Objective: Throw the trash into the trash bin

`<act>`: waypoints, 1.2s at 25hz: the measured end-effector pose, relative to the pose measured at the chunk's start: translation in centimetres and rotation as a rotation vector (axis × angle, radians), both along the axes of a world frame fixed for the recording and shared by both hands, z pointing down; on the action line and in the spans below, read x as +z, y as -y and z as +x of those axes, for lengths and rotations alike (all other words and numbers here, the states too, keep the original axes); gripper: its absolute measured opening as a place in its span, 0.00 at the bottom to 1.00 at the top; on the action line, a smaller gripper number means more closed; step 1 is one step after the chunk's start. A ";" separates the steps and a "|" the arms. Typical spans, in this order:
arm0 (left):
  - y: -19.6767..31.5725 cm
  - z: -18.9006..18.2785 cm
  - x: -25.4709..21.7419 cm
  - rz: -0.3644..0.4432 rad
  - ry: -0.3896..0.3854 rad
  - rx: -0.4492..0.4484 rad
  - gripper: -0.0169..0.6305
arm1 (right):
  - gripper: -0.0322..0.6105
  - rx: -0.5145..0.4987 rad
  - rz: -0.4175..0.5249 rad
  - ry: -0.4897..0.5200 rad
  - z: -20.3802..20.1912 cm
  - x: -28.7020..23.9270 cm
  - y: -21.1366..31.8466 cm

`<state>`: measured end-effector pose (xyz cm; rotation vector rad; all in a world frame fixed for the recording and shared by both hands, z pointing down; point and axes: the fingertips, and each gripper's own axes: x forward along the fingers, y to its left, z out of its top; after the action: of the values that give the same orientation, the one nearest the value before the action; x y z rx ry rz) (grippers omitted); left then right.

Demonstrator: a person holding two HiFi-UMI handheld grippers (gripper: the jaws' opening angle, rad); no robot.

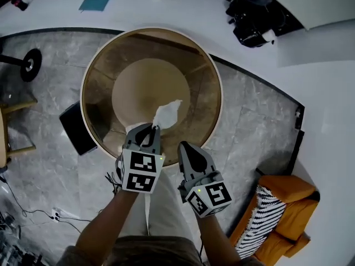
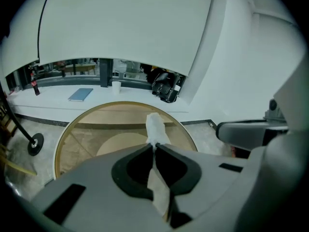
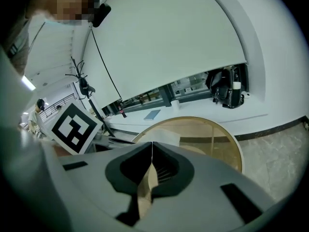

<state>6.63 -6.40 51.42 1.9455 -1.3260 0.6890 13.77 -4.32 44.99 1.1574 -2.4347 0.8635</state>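
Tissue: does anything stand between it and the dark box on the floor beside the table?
Nothing visible does. The tissue, shut in the jaws of the left gripper, is over the round table; only the table's left part lies beneath the way to the dark box. Whether that is the bin, I cannot tell.
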 end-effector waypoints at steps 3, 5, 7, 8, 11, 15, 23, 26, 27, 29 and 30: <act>-0.3 -1.9 -0.9 0.011 0.001 -0.066 0.07 | 0.08 -0.075 0.017 0.009 -2.4 -0.9 0.4; -0.5 -3.9 -1.3 0.021 -0.002 -0.126 0.07 | 0.08 -0.136 0.019 0.016 -4.6 -1.0 0.4; -1.0 -6.6 -1.5 0.028 0.001 -0.193 0.07 | 0.08 -0.197 0.017 0.024 -7.2 -0.8 0.2; -1.4 -8.3 -1.4 0.029 0.005 -0.227 0.07 | 0.08 -0.227 0.017 0.028 -8.7 -0.7 0.0; -3.5 -14.1 -1.1 0.028 0.019 -0.342 0.07 | 0.08 -0.329 0.020 0.032 -13.7 -0.6 -1.1; -8.0 -21.9 -1.1 0.016 0.040 -0.546 0.07 | 0.08 -0.512 0.013 0.048 -20.9 -0.5 -3.5; -18.3 -31.6 -0.1 -0.018 0.034 -0.886 0.07 | 0.08 -0.793 0.006 0.070 -31.7 -0.5 -10.0; -20.1 -32.8 0.7 -0.019 0.014 -0.947 0.07 | 0.08 -0.823 -0.008 0.062 -32.8 0.2 -11.2; -20.4 -33.1 1.0 -0.018 0.006 -0.962 0.07 | 0.08 -0.828 -0.011 0.056 -33.0 0.6 -11.3; -20.8 -33.6 1.9 -0.019 -0.004 -0.980 0.07 | 0.08 -0.837 -0.016 0.043 -33.3 1.3 -11.5; -21.0 -33.8 2.6 -0.021 -0.006 -0.986 0.07 | 0.08 -0.841 -0.018 0.039 -33.5 1.7 -11.7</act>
<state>-27.21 14.62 54.04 1.0331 -1.9896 0.1895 -19.73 7.34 46.73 0.0400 -2.5589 0.6181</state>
